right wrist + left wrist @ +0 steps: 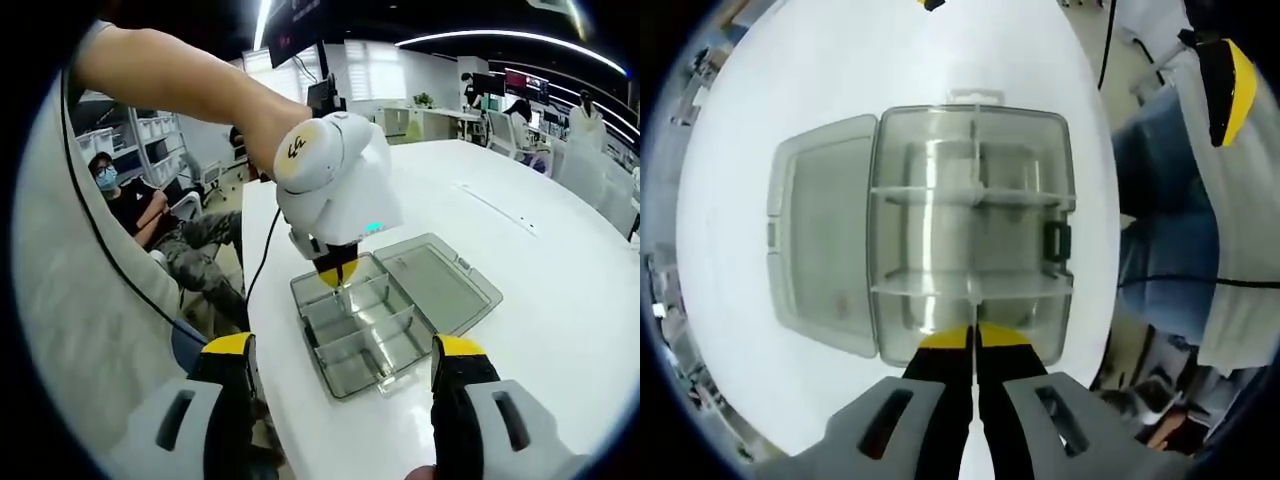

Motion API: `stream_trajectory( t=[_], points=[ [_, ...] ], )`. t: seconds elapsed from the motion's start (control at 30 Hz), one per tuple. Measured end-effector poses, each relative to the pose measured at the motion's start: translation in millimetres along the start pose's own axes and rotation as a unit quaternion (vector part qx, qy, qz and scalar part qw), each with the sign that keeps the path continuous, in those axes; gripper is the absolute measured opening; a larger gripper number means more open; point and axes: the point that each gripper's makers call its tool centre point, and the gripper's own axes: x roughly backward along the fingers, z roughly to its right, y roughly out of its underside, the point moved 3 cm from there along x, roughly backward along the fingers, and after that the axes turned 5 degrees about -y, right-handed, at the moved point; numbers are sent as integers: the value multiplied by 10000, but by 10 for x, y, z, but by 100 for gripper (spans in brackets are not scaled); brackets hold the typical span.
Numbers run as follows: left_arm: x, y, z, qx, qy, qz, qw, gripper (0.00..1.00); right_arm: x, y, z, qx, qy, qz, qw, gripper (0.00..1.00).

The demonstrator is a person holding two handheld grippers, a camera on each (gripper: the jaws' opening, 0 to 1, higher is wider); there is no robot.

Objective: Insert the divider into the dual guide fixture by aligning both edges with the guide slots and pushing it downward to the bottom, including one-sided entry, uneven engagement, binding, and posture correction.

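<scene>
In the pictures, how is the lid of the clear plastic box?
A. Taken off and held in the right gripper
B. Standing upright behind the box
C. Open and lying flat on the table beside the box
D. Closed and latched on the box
C: the lid lies flat on the white table, hinged to the side of the box, whose compartments are uncovered; the right gripper is open and holds nothing.

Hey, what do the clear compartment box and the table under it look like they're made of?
The clear compartment box looks like translucent, glossy plastic: the white surface shows through its walls and open lid. The white table seems a smooth, faintly reflective laminate or painted top; which one can't be told.
</scene>
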Motion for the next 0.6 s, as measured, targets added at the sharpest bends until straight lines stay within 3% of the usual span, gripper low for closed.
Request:
stream_trajectory(
  t=[0.6],
  points=[
    [-6, -2, 34, -118, -103, -16, 9999, 0, -1, 25, -10, -39, 8, 3, 10000, 69]
  ],
)
